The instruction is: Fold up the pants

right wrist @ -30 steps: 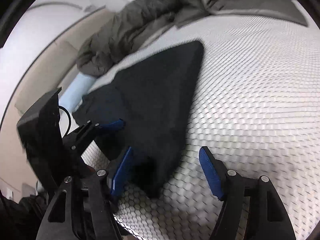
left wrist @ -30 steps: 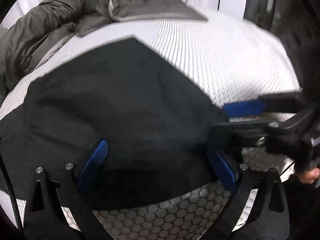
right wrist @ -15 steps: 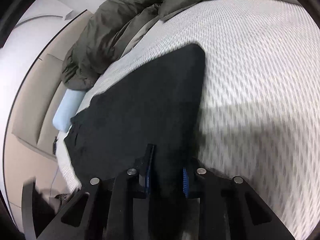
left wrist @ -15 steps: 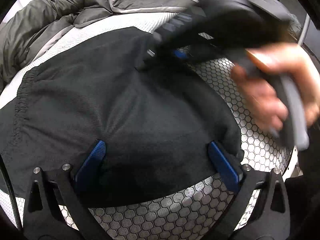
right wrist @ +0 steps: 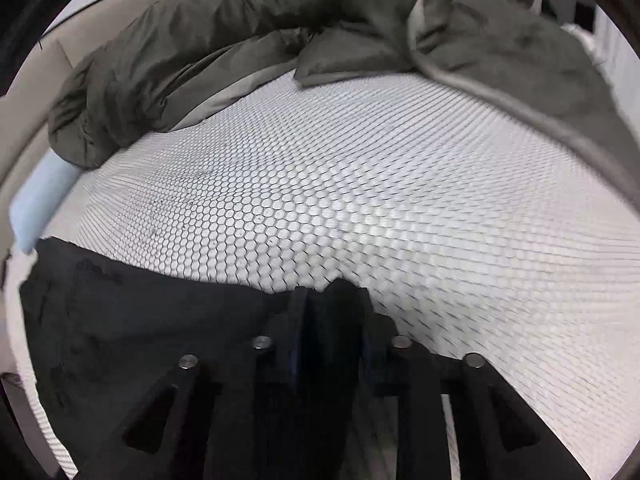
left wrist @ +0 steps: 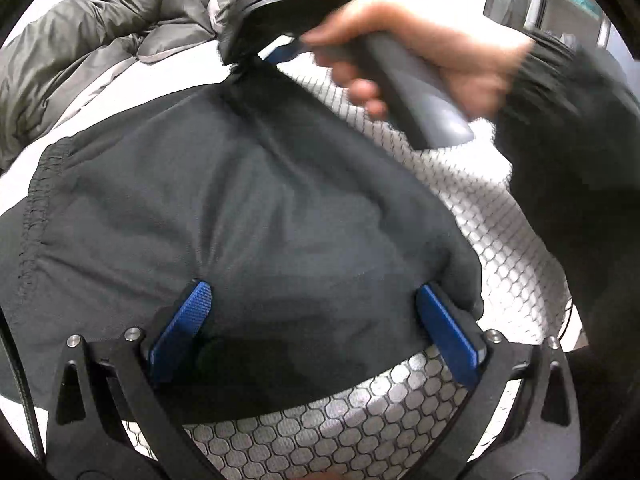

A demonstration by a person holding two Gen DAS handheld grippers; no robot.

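Black pants (left wrist: 248, 216) lie spread on a white honeycomb-patterned mattress (left wrist: 516, 264). My left gripper (left wrist: 316, 320) stands open, its two blue pads (left wrist: 184, 320) set wide apart on the near edge of the cloth. Across the pants, a hand (left wrist: 420, 52) holds my right gripper (left wrist: 244, 64), which pinches the far point of the pants and pulls it taut. In the right wrist view a bunch of black cloth sits between the fingers of the right gripper (right wrist: 330, 312). Its jaws are opening slightly, and the rest of the pants (right wrist: 140, 320) trails to the left.
A crumpled grey-green duvet (right wrist: 200, 48) is heaped along the far side of the mattress (right wrist: 360, 180). A light blue pillow (right wrist: 40, 200) lies at the left edge. A dark sleeve (left wrist: 568, 128) fills the right of the left wrist view.
My right gripper went from open beside the left gripper to the pants' far point, shut on the cloth and drew it farther away. The left gripper stayed put.
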